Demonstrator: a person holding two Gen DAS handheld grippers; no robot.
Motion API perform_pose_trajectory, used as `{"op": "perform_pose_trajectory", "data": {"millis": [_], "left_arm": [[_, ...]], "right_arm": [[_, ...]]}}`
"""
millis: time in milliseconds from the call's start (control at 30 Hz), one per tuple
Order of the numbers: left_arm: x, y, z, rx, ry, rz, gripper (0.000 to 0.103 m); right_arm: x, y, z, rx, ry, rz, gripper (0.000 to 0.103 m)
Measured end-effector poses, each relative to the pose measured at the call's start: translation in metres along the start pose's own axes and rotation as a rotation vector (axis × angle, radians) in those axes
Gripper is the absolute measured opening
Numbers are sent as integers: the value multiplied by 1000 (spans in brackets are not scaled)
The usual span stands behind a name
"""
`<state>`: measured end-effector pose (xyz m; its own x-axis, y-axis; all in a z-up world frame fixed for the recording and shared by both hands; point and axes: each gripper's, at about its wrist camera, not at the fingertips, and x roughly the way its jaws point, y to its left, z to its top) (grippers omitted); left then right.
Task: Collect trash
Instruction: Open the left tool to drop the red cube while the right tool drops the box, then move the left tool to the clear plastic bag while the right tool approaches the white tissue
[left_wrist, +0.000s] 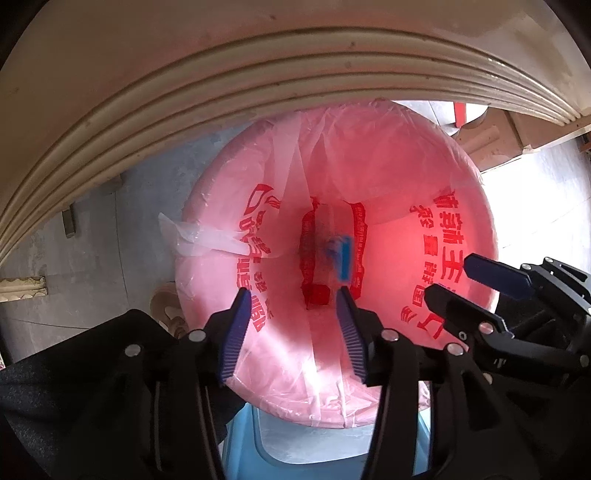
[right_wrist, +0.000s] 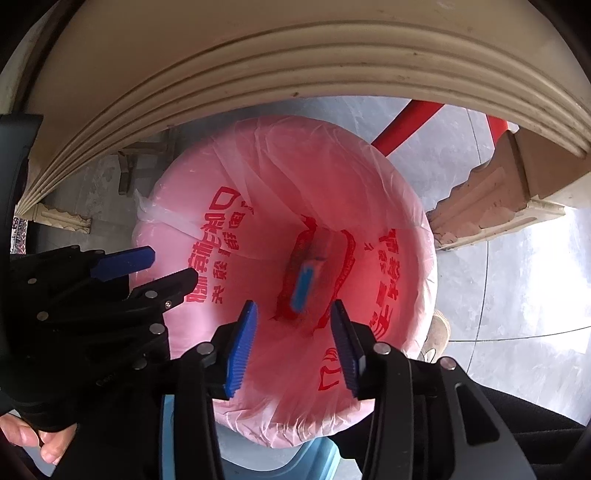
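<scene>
Two spread, empty tools (left_wrist: 293, 295) (right_wrist: 293, 308) above pink liner (left_wrist: 388, 166) with unreadable red print.

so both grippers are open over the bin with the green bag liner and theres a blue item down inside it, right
Not quite: the bag liner is pink with red print, not green, as both wrist views show. The rest holds: the left gripper and right gripper are both open above the bin, nothing between their pads, and a blue item is down inside the bag.
</scene>
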<state>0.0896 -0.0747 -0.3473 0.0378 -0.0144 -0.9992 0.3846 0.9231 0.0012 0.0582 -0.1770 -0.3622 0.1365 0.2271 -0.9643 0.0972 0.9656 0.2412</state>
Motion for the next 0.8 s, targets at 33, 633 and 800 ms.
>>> {"op": "perform_pose_trajectory", "data": {"millis": [33,633,800], "left_arm": [[-1,0,0,-2,-4,0,51],[-78,3,-34,46,-143,91,63],[-142,4,-50,101,-211,103,65]], "right_arm": [[-1,-1,-1,-1,-3,-3,44],[-60,7,-21,12,-94,52,65],[-119,8,-29,19,-192,101,65]]}}
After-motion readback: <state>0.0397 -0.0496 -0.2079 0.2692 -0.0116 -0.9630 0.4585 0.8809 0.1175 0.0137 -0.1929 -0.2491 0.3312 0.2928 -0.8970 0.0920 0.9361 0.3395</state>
